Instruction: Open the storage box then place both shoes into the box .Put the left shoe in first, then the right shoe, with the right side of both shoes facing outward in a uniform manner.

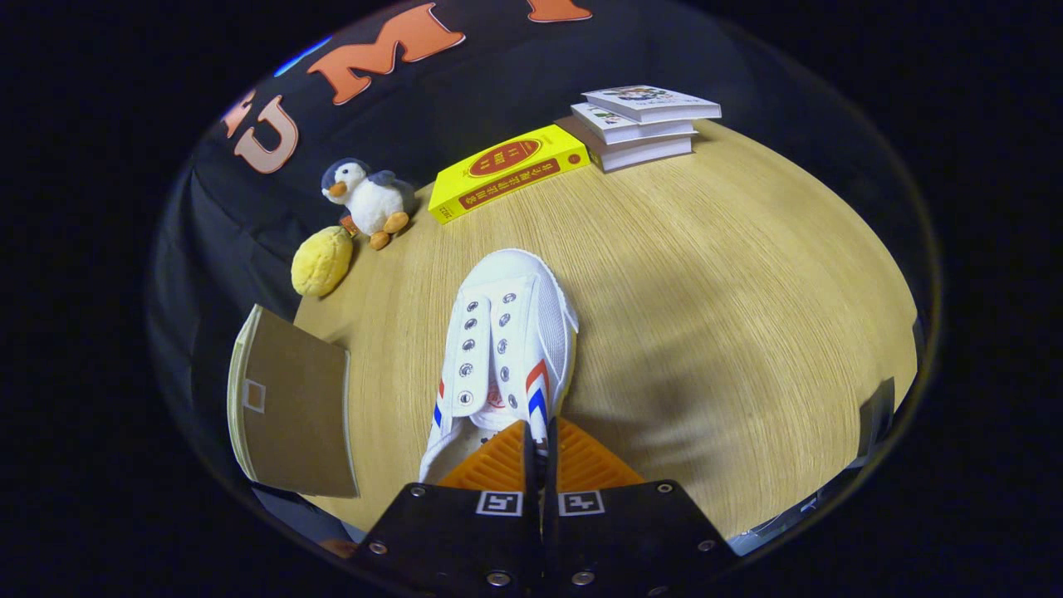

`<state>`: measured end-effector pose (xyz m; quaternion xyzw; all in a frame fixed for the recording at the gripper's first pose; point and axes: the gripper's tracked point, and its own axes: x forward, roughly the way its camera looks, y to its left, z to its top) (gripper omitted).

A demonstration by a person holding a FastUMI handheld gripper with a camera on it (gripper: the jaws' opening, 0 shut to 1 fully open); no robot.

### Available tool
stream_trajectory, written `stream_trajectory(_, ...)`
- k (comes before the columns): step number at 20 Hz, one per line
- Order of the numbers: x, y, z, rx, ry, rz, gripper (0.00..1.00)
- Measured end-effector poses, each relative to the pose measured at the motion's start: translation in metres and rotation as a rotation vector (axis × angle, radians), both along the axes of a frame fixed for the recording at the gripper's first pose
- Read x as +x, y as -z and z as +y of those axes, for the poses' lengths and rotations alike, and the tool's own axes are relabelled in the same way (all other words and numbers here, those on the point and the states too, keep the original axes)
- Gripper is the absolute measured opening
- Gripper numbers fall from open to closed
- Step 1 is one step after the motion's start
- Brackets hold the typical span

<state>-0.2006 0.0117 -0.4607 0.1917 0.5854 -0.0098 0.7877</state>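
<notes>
We see the gripper point(540, 436) with its fingers pressed close together, pinching the right side wall of the shoe point(507, 349) near its opening. The shoe lies on the table point(731, 282), toe pointing away from the fingers. Left of the shoe sits a brown box point(291, 411) at the table's edge. Beyond the shoe are a yellow book point(508, 170), a book stack point(644, 124), a penguin point(369, 199) and a yellow plush point(322, 262).
</notes>
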Motion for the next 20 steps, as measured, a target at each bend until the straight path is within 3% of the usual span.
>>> stream_trajectory(9,0.059,-0.096,0.051,0.044,-0.085,-0.143,0.01)
stream_trajectory(20,0.076,-0.156,0.199,0.161,-0.275,-0.174,0.02)
